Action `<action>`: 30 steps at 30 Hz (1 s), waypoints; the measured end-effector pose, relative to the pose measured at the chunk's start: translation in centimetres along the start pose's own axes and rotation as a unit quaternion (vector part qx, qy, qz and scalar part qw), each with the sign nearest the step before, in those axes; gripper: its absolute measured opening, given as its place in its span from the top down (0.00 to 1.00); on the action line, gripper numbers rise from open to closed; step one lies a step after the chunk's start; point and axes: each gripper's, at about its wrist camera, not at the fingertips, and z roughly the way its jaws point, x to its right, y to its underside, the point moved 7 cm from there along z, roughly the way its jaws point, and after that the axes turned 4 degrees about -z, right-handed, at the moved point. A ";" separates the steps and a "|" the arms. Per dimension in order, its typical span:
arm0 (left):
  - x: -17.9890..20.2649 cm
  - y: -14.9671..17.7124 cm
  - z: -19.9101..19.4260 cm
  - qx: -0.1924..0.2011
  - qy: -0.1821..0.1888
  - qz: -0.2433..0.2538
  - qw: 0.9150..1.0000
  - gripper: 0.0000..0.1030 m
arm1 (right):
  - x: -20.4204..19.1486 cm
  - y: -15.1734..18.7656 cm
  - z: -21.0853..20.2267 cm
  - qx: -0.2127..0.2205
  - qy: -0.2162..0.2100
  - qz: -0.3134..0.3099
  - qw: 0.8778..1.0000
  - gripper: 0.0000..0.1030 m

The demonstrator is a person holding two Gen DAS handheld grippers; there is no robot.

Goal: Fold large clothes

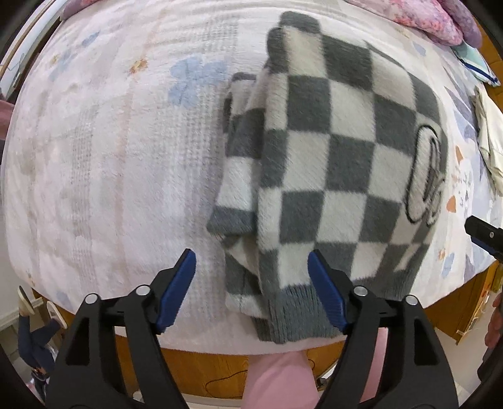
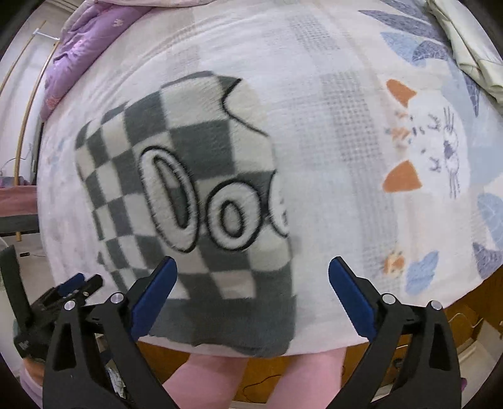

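Observation:
A grey and white checkered fleece sweater (image 1: 339,163) lies folded lengthwise on the bed, its ribbed hem at the near edge and a sleeve tucked along its left side. It also shows in the right wrist view (image 2: 195,195), with black outlined letters on it. My left gripper (image 1: 251,283) is open and empty, just above the sweater's hem at the near left corner. My right gripper (image 2: 251,289) is open and empty, over the hem's right corner. Its tip shows in the left wrist view (image 1: 484,236), and the left gripper shows in the right wrist view (image 2: 75,283).
The bed is covered by a pale pink and white blanket (image 1: 110,157) with flower and cat prints (image 2: 440,157). A purple quilt (image 2: 88,47) and pink bedding (image 1: 433,19) lie at the far end. Cream cloth (image 2: 471,47) lies at the right. The wooden bed edge (image 1: 204,368) is near me.

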 end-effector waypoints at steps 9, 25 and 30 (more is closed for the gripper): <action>-2.2 -2.8 1.1 0.000 -0.010 0.005 1.000 0.18 | -0.8 -2.8 1.7 -0.022 -0.010 -0.045 0.999 0.08; -3.0 -8.1 6.3 -0.008 0.172 -0.030 0.985 0.11 | 0.0 -6.5 8.2 -0.051 -0.124 -0.112 0.985 0.07; -3.8 -8.5 8.9 0.011 0.265 -0.036 0.964 0.04 | 0.4 -6.8 10.9 -0.042 -0.253 -0.106 0.961 0.07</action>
